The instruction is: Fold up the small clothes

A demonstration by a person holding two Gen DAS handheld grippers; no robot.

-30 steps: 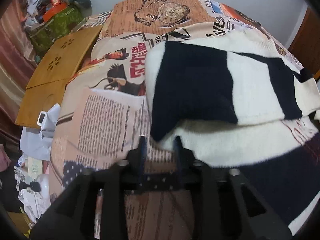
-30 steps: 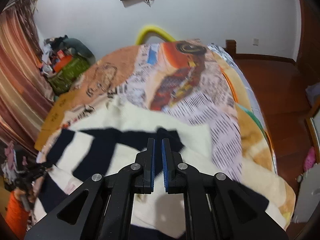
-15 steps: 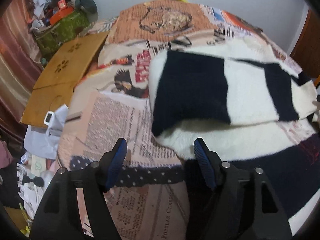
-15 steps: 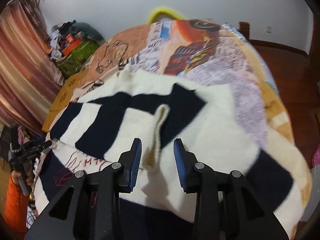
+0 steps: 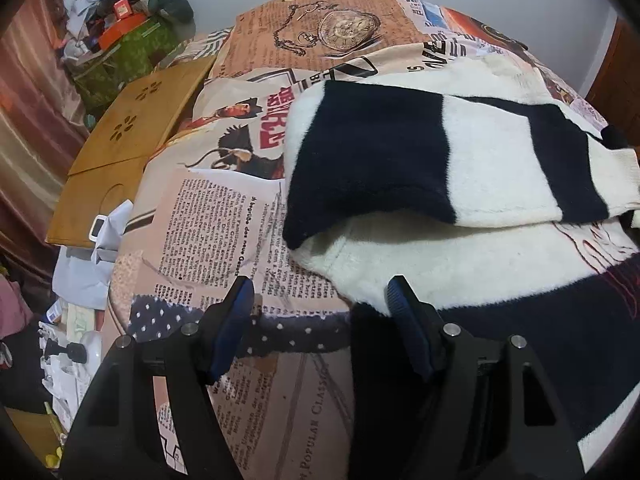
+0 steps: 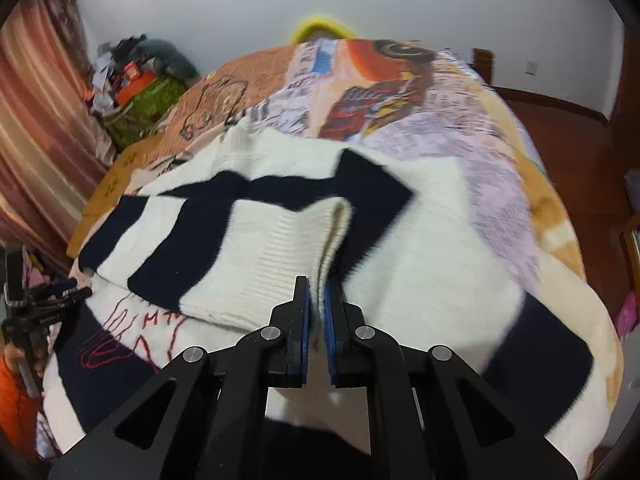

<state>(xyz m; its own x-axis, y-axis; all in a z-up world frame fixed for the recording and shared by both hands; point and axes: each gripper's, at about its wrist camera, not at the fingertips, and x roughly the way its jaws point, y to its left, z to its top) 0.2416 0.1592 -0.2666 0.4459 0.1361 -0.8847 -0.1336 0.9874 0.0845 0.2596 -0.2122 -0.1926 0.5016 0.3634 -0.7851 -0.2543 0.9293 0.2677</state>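
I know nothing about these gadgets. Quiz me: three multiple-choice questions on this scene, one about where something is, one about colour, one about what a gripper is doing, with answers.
1. Where does the wooden board lie, seen from the left wrist camera?
A. On top of the sweater
B. Left of the bed, beside the printed blanket
C. Hanging on the wall

2. What colours are the sweater?
A. Red and green
B. Cream white and dark navy
C. All grey

3. What is the right gripper doing?
A. Closed on the ribbed cuff
B. Wide open above the floor
C. Holding a cup

Answers:
1 B: the board sits at the blanket's left edge.
2 B: broad cream and navy blocks show in both views.
3 A: its blue pads pinch the ribbed cuff, while the left gripper is open and empty.
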